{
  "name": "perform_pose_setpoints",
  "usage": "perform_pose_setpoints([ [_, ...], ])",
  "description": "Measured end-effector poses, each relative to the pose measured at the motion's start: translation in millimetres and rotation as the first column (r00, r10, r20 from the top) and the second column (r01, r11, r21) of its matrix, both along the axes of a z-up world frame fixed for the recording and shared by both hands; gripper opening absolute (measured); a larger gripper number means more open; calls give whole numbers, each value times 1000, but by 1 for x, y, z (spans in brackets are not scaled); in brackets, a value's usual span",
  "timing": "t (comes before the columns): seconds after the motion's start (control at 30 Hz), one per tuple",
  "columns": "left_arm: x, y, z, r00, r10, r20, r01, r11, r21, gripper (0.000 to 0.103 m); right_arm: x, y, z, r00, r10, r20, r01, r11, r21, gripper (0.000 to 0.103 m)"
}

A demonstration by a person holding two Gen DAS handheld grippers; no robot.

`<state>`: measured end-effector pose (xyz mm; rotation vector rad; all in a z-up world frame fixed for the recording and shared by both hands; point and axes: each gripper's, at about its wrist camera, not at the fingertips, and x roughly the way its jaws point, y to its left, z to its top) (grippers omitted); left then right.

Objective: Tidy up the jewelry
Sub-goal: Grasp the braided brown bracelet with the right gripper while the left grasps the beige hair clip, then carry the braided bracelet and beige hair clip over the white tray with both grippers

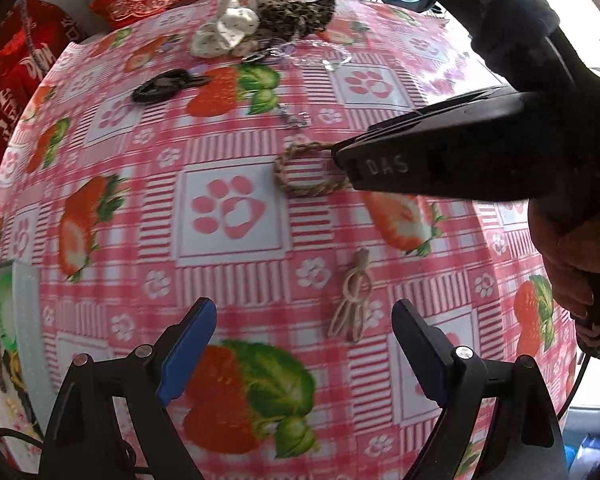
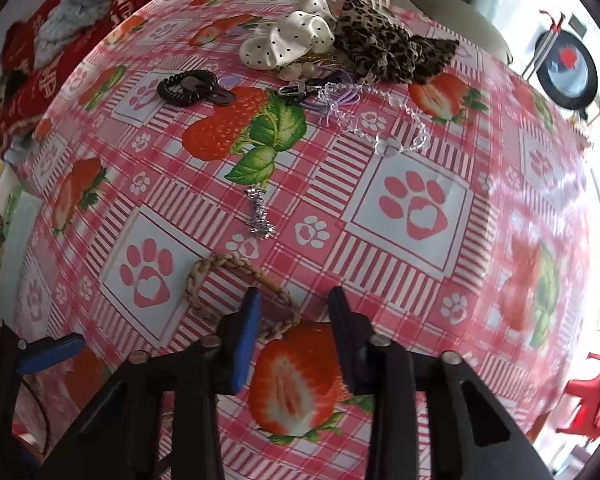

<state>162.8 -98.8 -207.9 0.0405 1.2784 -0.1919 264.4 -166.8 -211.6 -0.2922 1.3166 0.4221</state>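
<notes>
A tan braided bracelet (image 2: pixel 220 270) lies in a loop on the strawberry tablecloth (image 2: pixel 400 280). My right gripper (image 2: pixel 295 294) points down over it, its jaws narrow but open. One strand of the loop runs between them, and neither pad presses on it. The left wrist view shows that gripper (image 1: pixel 342 158) from the side, tips at the bracelet (image 1: pixel 296 176). My left gripper (image 1: pixel 304 304) stands wide open low over the cloth. A small beige knotted hair tie (image 1: pixel 354 300) lies just ahead between its fingers, untouched.
At the far edge lie a white dotted scrunchie (image 2: pixel 288 40), a leopard scrunchie (image 2: pixel 388 52), a black coil tie with a brown clip (image 2: pixel 188 86), a clear bead chain (image 2: pixel 380 120) and a silver charm (image 2: pixel 260 216). A pale tray (image 1: pixel 24 320) holding jewelry sits at the left.
</notes>
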Motion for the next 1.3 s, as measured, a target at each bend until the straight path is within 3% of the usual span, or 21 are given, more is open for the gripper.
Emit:
perform_pose_setpoints([
  [0.07,2,-5,-3,1000,-8,-5,8,1000,1,83,0,-2,0,1000,7,6,-7,1000,-1,24],
  [0.17,5,-11,-8,1000,-6,-8,6,1000,5,83,2,-9,0,1000,-5,8,5,1000,6,13],
  [0.23,5,-14,-9,1000,-6,-5,6,1000,10,79,3,-13,1,1000,-16,5,15,1000,17,10],
  [0.27,5,-16,-9,1000,-8,-5,8,1000,16,70,3,-14,1,1000,-18,3,18,1000,22,9],
  [0.33,5,-18,-10,1000,-15,-3,15,999,35,67,4,-16,2,1000,-29,1,29,999,31,8],
  [0.43,4,-20,-9,1000,-18,10,18,998,53,49,6,-22,3,998,-62,-19,63,996,60,8],
  [0.5,5,-18,-7,1000,-13,8,13,999,40,28,7,-28,4,996,-87,-34,90,993,78,7],
  [0.53,5,-18,-6,1000,-11,6,11,999,33,26,5,-33,6,995,-97,-38,100,991,85,7],
  [0.8,-1,2,4,999,44,-24,-46,995,-85,26,-9,-53,20,985,-158,-65,166,976,143,7],
  [1.3,-30,44,40,987,163,-10,-163,983,-79,26,-50,-48,43,978,-157,-137,186,952,242,7],
])
